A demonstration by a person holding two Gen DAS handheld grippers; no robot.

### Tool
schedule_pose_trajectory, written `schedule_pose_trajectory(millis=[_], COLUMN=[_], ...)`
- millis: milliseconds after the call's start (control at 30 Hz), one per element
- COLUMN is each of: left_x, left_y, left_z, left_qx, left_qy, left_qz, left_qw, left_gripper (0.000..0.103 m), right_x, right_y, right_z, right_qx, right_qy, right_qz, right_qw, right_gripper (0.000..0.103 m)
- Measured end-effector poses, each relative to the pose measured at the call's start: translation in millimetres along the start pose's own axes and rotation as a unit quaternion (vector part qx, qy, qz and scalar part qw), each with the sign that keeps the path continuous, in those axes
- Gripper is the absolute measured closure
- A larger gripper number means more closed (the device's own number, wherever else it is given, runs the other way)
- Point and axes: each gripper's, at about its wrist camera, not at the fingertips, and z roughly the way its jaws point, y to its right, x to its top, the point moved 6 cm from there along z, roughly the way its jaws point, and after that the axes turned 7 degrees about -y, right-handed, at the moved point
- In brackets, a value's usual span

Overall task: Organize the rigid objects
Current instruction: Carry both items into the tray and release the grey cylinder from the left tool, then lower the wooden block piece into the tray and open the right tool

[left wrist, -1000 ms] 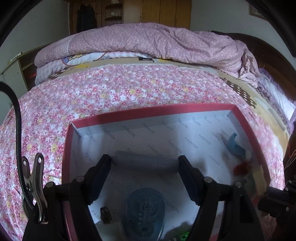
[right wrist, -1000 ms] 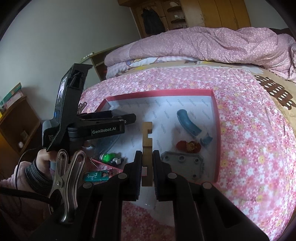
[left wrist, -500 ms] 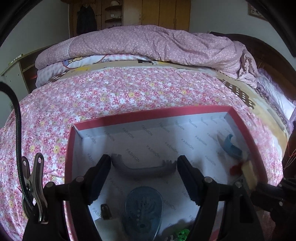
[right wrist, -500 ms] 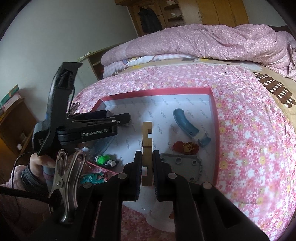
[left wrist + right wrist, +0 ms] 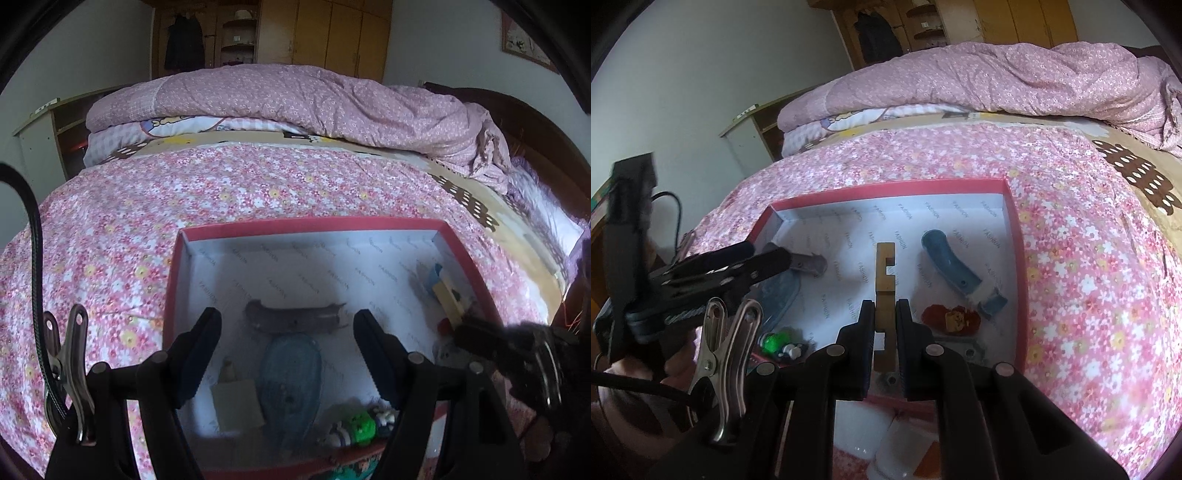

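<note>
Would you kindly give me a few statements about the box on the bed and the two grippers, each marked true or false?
1. The right gripper is clamped on a notched wooden piece. True.
2. The left gripper is holding the grey handle. False: its jaws stand open and empty, and the handle lies on the box floor beyond them.
3. The box has a red rim and a white lining. True.
4. The curved blue piece lies on the flowered bedspread outside the box. False: it lies inside the box, near its right wall.
5. A small green toy sits in the box's near left corner. True.
</note>
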Motion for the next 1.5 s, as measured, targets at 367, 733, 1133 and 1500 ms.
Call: schedule_pose_trajectory(millis=[367, 733, 1133, 1500], left_x=[-8.5, -17.5, -30.8, -61.5], left_y=[3.9, 9.6, 15.8, 18.7], left_z=[-16.5, -23.9, -48.7, -64.1], left_qx=[-0.006, -0.010, -0.018, -0.021], left_qy=[0.007, 0.005, 0.003, -0.009], left_qz=[0.006, 0.008, 0.013, 0.014], left_qw=[0.9999, 0.9999, 0.9997, 0.9996], left_gripper=[0.025, 0.025, 0.025, 0.025], right_x=[8.1, 8.8, -8.9, -43.2], right_y=[7.7, 10.4, -2.5, -6.5], right_z=[9.9, 4.4, -28.6, -57.0], right_qx=[-0.011, -0.004, -0.007, -0.013], right_qy=[-0.002, 0.005, 0.024, 0.031], right_qz=[0.014, 0.025, 0.025, 0.025], right_qw=[1.000, 1.000, 0.999, 0.999], right_gripper=[0.091, 0.082, 0.073, 0.073])
